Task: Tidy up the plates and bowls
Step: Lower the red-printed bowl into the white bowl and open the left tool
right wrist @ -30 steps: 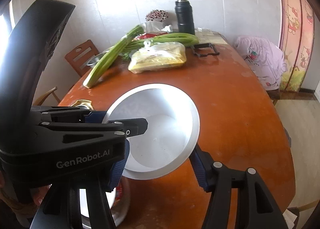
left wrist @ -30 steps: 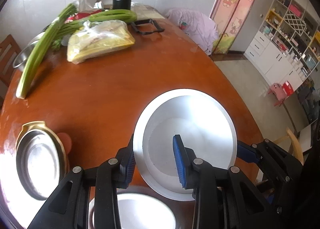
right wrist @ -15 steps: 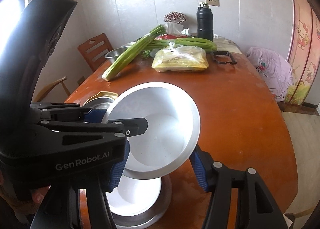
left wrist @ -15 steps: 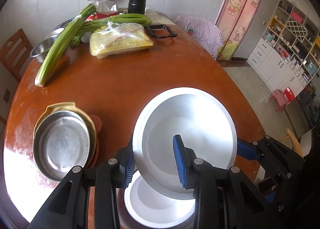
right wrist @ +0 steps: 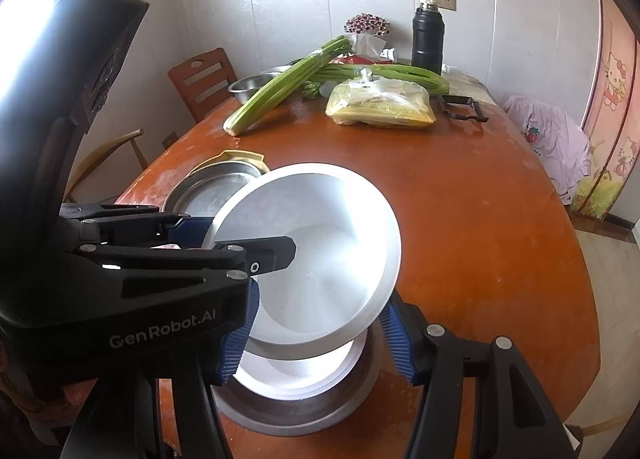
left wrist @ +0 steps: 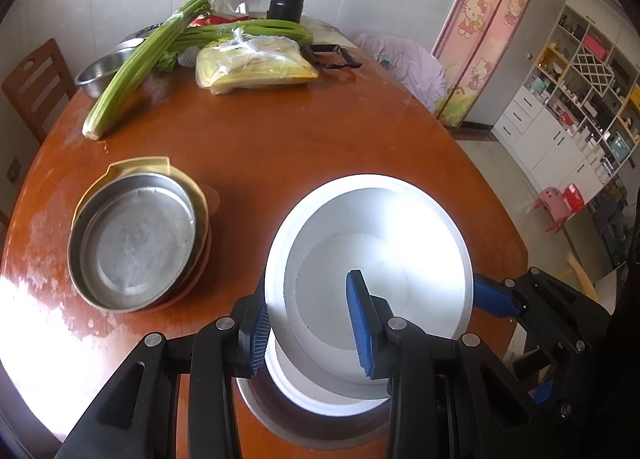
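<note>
metal plates (left wrist: 136, 243) stacked at the left on the table (left wrist: 280, 147). left gripper (left wrist: 308, 323) clamps the white bowl (left wrist: 372, 267) rim; the bowl hangs tilted above a nested bowl (right wrist: 296, 383), near edge. right gripper (right wrist: 316, 339) grips its opposite rim.

Strong daylight enters from the left, blowing out the near-left table (left wrist: 36, 323) surface and the white bowl (left wrist: 380, 259) with glare. Fisheye curvature bends the walls; corners vignette black. Focus stays sharp, without motion blur.
</note>
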The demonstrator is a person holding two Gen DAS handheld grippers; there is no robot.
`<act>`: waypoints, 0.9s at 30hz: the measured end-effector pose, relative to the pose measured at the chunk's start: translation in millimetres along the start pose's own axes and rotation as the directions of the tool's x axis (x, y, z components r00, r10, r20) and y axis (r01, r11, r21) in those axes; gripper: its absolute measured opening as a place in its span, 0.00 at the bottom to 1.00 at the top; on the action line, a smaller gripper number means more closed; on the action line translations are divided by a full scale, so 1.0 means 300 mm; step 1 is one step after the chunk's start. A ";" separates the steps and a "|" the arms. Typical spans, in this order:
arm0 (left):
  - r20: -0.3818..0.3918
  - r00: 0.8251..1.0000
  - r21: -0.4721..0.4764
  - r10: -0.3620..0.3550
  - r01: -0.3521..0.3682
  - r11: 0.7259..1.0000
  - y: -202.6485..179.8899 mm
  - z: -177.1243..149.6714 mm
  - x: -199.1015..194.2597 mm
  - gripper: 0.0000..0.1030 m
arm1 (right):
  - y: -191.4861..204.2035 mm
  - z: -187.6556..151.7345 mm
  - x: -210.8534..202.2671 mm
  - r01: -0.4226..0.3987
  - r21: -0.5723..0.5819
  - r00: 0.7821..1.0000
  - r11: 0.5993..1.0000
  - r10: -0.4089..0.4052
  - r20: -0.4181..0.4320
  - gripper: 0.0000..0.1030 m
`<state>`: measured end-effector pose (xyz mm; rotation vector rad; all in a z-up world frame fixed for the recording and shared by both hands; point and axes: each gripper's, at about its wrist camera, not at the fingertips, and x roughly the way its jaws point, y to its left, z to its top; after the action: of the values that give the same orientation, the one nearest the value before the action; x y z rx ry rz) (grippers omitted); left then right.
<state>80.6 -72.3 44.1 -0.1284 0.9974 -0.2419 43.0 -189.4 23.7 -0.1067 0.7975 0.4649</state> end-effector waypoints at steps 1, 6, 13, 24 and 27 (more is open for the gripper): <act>0.001 1.000 -0.003 0.003 -0.003 1.000 0.005 -0.009 0.000 0.34 | 0.005 -0.005 -0.002 0.000 -0.002 1.000 1.000 0.000 -0.001 0.58; 0.000 1.000 -0.004 0.015 -0.015 1.000 0.012 -0.039 0.000 0.34 | 0.024 -0.029 -0.001 -0.005 -0.010 1.000 1.000 0.005 -0.010 0.58; -0.013 0.999 -0.001 0.039 -0.039 0.999 0.015 -0.076 0.018 0.34 | 0.038 -0.063 0.021 -0.007 -0.016 1.000 1.000 0.007 -0.026 0.58; -0.033 0.998 -0.004 0.054 -0.054 0.999 0.007 -0.116 0.045 0.34 | 0.029 -0.106 0.042 -0.023 -0.015 0.998 1.000 0.022 -0.052 0.58; -0.031 0.998 -0.005 0.053 -0.053 0.999 0.008 -0.119 0.048 0.34 | 0.025 -0.110 0.044 -0.029 -0.012 0.998 1.000 0.028 -0.054 0.58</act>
<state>58.2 -73.5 12.8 -0.1035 1.0313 -0.1926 25.8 -186.6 -8.2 -0.1204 0.8494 0.4956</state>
